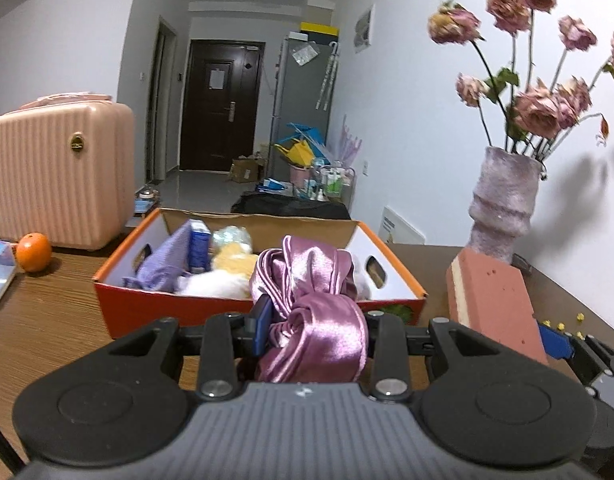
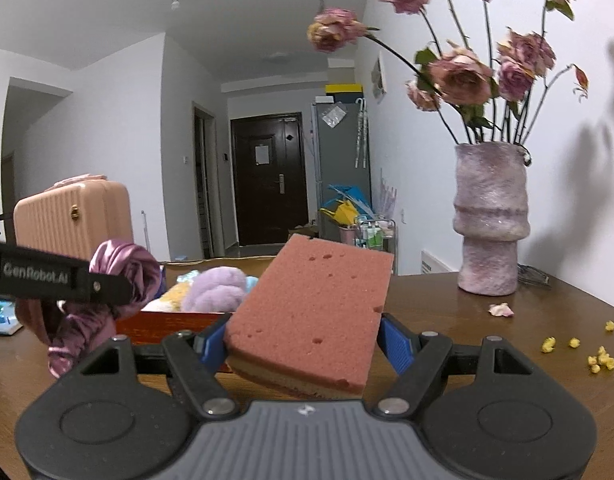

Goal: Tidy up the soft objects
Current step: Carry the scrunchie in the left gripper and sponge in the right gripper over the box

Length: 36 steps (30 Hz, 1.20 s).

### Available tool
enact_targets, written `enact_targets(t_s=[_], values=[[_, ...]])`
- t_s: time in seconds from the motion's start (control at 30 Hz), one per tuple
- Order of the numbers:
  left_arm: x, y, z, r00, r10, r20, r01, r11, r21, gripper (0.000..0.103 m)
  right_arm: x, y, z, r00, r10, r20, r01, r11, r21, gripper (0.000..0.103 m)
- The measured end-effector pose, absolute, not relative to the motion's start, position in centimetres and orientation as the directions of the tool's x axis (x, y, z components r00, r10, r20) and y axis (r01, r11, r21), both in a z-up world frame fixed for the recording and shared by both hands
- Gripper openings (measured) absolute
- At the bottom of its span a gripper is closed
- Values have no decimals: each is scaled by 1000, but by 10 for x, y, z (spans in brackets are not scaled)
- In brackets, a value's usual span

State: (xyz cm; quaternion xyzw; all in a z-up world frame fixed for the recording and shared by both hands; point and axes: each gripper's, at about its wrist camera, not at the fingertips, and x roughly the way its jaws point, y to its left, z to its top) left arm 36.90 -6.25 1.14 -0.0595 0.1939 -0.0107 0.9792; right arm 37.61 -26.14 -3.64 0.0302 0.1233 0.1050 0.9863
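Observation:
My left gripper [image 1: 313,330] is shut on a bundle of purple satin cloth [image 1: 307,304] and holds it just in front of the orange cardboard box [image 1: 155,308]. The box holds several soft things: a lilac cloth [image 1: 163,260], white and yellow plush [image 1: 223,276]. My right gripper [image 2: 303,340] is shut on a pink sponge with a yellow layer [image 2: 315,312], held above the table to the right of the box. The sponge also shows in the left wrist view [image 1: 495,300]. The satin cloth and the left gripper show at the left of the right wrist view [image 2: 119,276].
A pink ribbed case [image 1: 59,172] and an orange [image 1: 33,257] stand left of the box. A purple vase of dried roses [image 2: 491,220] stands at the right by the wall. Yellow crumbs [image 2: 599,358] and a petal [image 2: 501,309] lie on the wooden table [image 2: 447,300].

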Motion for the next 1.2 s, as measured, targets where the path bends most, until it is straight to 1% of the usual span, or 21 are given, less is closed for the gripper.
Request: enact_targets(t_s=[0.47,0.57,1.03,1.2], values=[[382,-32,21,939,-17,-343,-31,991,-133,35,388,-225,-27,957,220,-191,-211,975,68,76],[389,-26,23,941,-11,-339,-39,990,-139,35,397,-219,-24,952,235,-194,-223,971,83,76],[436,-4,27,948,19,-319,-75,983,-165,35,452,-193,-13,944,271,-186,-256,961,101,76],[457,1,25,945,28,-325,-87,982,-169,35,480,-186,-12,940,280,-195,-264,959,102,76]])
